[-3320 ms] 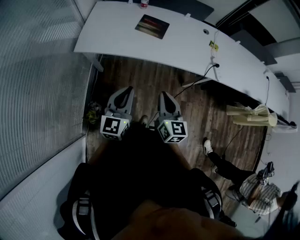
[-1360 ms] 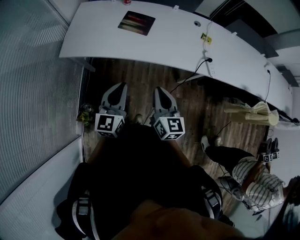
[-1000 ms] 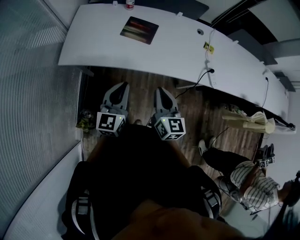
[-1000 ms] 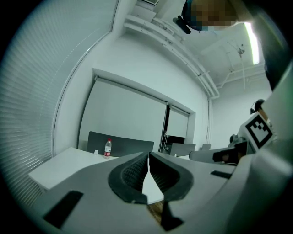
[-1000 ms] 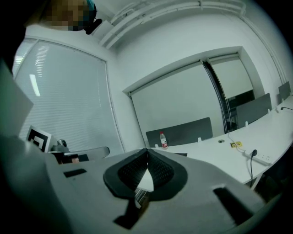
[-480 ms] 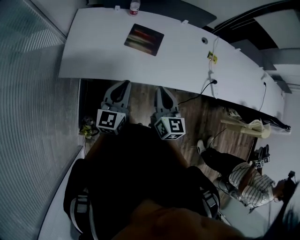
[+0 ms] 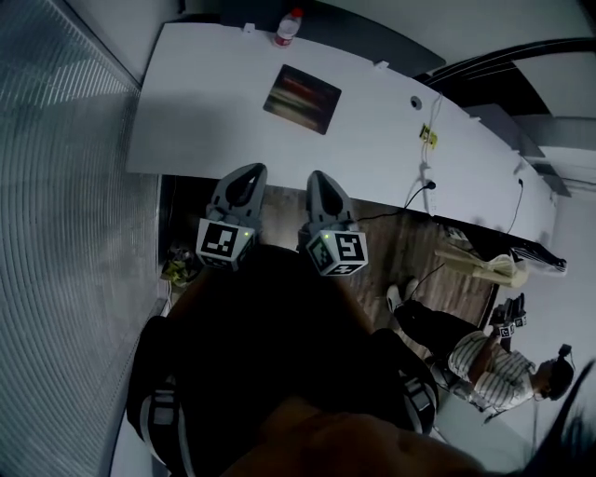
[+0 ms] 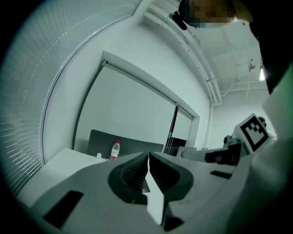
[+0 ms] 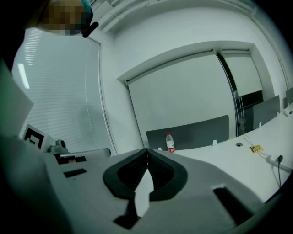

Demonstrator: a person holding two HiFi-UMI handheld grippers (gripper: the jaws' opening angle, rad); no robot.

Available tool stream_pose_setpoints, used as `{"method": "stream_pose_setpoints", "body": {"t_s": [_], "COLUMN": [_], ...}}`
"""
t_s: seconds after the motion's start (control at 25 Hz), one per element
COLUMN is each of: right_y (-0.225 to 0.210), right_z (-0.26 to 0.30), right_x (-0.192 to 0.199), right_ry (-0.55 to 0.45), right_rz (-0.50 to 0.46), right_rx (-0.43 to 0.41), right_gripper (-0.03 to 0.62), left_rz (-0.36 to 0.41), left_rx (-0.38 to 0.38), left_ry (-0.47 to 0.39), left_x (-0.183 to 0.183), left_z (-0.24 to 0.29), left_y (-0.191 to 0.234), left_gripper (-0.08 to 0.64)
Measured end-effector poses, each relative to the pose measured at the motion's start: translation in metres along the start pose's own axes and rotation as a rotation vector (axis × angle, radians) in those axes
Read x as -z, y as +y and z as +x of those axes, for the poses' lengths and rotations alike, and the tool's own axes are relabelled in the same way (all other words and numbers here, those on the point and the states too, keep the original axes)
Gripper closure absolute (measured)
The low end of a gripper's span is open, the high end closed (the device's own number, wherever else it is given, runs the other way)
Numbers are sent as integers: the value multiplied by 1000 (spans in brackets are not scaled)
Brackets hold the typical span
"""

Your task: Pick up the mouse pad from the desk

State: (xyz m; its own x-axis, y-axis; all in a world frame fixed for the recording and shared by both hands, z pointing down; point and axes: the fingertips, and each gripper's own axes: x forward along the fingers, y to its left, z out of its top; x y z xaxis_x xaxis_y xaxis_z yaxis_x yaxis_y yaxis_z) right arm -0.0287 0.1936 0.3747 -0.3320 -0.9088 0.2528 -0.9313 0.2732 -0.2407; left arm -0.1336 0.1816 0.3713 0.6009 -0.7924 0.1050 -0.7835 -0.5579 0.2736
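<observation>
**Both grippers closed and empty short of the desk**

The left gripper [image 7: 250,171] had its jaws pressed together with nothing between them, and the right gripper [image 7: 319,176] was closed in the same way, also empty. They were held side by side, their tips over the near edge of the white desk [image 7: 200,121] and pointing across it.

The mouse pad [image 7: 303,99], a dark rectangle with a blurred reddish print, lay flat toward the far edge of the desk, beyond both grippers and apart from them.

The only container was a clear plastic bottle [image 7: 288,27] with a red cap. It stood upright at the far edge, just beyond the pad, against a grey partition panel [image 9: 192,130]. Whether it held any liquid could not be made out.

Cables [image 7: 427,149] ran across the right part of the desk.
</observation>
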Motion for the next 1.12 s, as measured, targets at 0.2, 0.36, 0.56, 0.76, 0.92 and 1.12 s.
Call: {"method": "stream_pose_setpoints", "body": {"t_s": [0.2,0.36,0.56,0.76,0.92,1.12], "right_y": [6,2,-3,-8,-16,-38], "right_z": [27,37,43,50,61,75], "right_x": [-3,-6,-7,-8,-12,-18], "right_ry": [8,12,6,3,-4,-6], "right_rz": [-2,2,5,18,26,35], "right_rx": [15,36,56,58,48,34], "right_gripper": [591,591,592,592,592,591], "left_rz": [4,-22,-19,-30,-17,4], "left_rx": [-25,-15,7,-1,-17,-33], "left_ry": [7,29,32,47,58,44], "left_x": [-2,-5,-4,-4,-4,-12], "left_z": [7,14,23,29,41,63], "left_y": [39,49,51,55,59,57], "left_gripper": [551,551,551,551,551,551]}}
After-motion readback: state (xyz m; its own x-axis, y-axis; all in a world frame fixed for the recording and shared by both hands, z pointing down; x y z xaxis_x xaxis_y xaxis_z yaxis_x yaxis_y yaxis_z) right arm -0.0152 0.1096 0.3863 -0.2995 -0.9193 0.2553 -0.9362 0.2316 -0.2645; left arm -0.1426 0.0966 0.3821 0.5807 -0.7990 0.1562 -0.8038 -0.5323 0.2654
